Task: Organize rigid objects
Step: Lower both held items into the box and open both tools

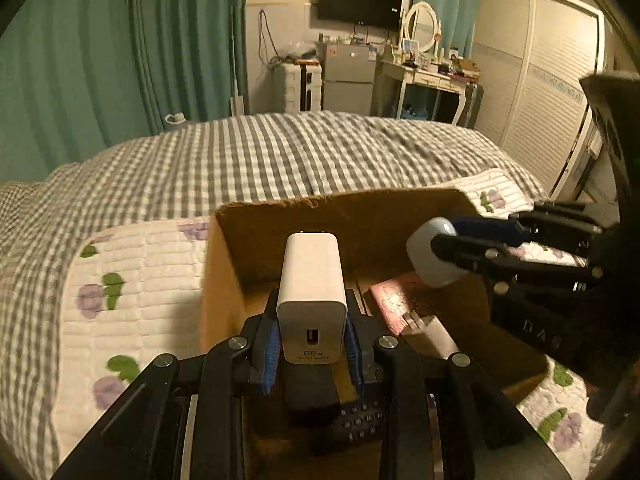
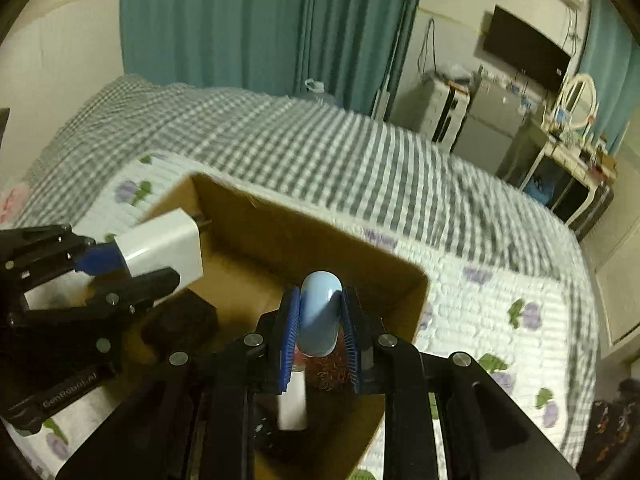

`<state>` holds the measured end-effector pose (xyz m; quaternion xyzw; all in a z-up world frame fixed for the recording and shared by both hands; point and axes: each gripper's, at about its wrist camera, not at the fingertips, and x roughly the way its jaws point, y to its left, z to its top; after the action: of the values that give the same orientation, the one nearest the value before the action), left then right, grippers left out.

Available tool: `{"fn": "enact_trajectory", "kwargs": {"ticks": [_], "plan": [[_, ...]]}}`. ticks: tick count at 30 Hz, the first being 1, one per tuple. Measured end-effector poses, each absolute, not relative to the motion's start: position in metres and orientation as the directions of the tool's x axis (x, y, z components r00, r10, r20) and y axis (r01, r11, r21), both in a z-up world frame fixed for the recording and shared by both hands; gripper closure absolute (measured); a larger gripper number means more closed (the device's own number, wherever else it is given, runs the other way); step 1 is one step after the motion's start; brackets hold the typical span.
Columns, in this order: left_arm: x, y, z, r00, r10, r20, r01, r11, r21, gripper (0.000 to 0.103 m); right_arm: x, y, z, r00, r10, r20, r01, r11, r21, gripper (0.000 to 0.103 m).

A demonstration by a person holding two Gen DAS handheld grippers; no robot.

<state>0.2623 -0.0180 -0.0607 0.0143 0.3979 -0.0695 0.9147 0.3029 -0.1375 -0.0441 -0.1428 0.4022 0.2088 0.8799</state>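
Observation:
An open cardboard box (image 1: 248, 240) (image 2: 248, 208) sits on the bed. My left gripper (image 1: 312, 344) (image 2: 132, 268) is shut on a white 66W charger (image 1: 312, 292) (image 2: 160, 248), held above the box with its prongs pointing away. My right gripper (image 2: 320, 328) (image 1: 448, 250) is shut on a light blue rounded object (image 2: 320, 312) (image 1: 432, 254), also held over the box. Inside the box lie a pink-red block (image 1: 394, 300), a white charger (image 1: 434, 334) (image 2: 294, 400) and a dark block (image 2: 180, 320).
The bed has a floral quilt (image 1: 128, 280) and a grey checked blanket (image 1: 280, 152). Beyond it are teal curtains (image 1: 120, 60), a small fridge (image 1: 348, 76), a dressing table with a mirror (image 1: 424, 60) and a wardrobe (image 1: 540, 80).

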Motion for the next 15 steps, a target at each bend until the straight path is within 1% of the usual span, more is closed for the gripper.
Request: {"fn": "enact_trajectory", "kwargs": {"ticks": [4,8,9,10,11,12,13,15], "plan": [[0.270,-0.025,-0.072,0.671,-0.118,-0.732,0.156,0.988,-0.016,0.075,0.312,-0.144,-0.064,0.574,0.256,-0.778,-0.471,0.880,-0.058,0.082],[0.270,-0.029,-0.078,0.642,-0.120,-0.758,0.169,0.986,-0.013,0.071,0.311,-0.151,-0.069,0.552,0.267,-0.790,-0.458,0.889,-0.020,0.082],[0.268,-0.030,-0.075,0.647,-0.109,-0.755,0.162,0.987,-0.004,0.070,0.307,-0.154,-0.067,0.551,0.267,-0.791,-0.458,0.889,-0.019,0.082],[0.264,-0.032,-0.071,0.658,-0.102,-0.746,0.157,0.988,0.004,0.060,0.302,-0.156,-0.063,0.558,0.262,-0.787,-0.456,0.890,-0.027,0.081],[0.259,-0.033,-0.064,0.671,-0.099,-0.735,0.157,0.988,0.010,0.049,0.299,-0.157,-0.059,0.565,0.257,-0.784,-0.452,0.891,-0.034,0.076],[0.256,-0.033,-0.057,0.680,-0.096,-0.727,0.156,0.988,0.015,0.048,0.294,-0.161,-0.053,0.573,0.254,-0.779,-0.449,0.893,-0.039,0.070],[0.251,-0.034,-0.048,0.689,-0.097,-0.718,0.159,0.987,0.019,0.048,0.289,-0.164,-0.045,0.587,0.250,-0.770,-0.443,0.895,-0.047,0.057],[0.241,-0.035,-0.026,0.701,-0.090,-0.708,0.163,0.986,0.036,0.047,0.278,-0.172,-0.025,0.617,0.236,-0.750,-0.426,0.902,-0.066,0.048]]}}
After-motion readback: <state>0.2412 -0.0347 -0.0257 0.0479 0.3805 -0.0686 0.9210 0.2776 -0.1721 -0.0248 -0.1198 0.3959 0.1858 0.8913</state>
